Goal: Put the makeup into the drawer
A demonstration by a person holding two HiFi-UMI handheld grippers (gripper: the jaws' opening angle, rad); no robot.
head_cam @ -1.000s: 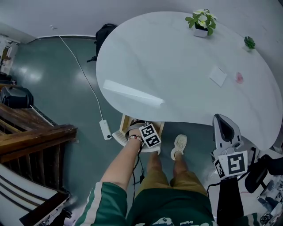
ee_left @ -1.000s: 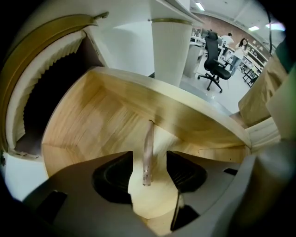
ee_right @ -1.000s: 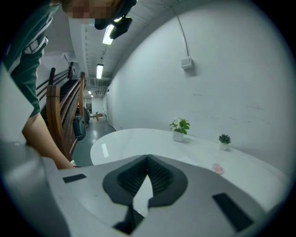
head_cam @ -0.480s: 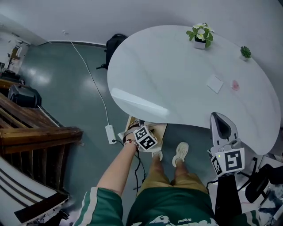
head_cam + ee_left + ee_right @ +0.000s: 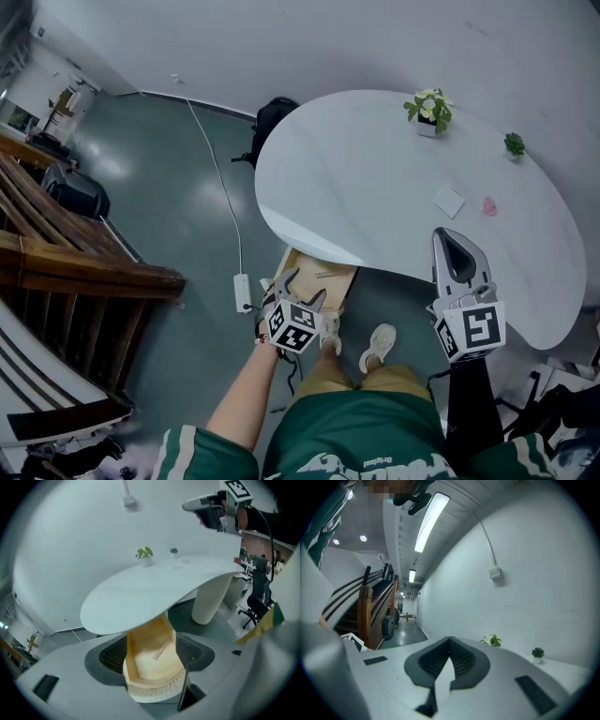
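Observation:
The wooden drawer (image 5: 319, 272) stands pulled out under the white oval table (image 5: 375, 178). A thin stick of makeup (image 5: 161, 649) lies on the drawer's floor (image 5: 145, 665). My left gripper (image 5: 300, 286) hangs above the drawer and points down into it. Its jaws have just been opening, and nothing is between them in the left gripper view (image 5: 152, 639). My right gripper (image 5: 455, 246) is shut and empty, level over the table's near edge. Its pads meet at the tips (image 5: 450, 641).
On the table lie a white square pad (image 5: 449, 201) and a small pink thing (image 5: 488, 205), with a potted plant (image 5: 428, 111) and a small green plant (image 5: 514, 143) at the back. A power strip (image 5: 243, 292) and a black bag (image 5: 277, 112) are on the floor. Wooden stairs (image 5: 66, 253) rise at left.
My left gripper has risen from down at the drawer, rolled, and now shows its jaws spread. The right gripper has risen a little. The head view has swung toward the table.

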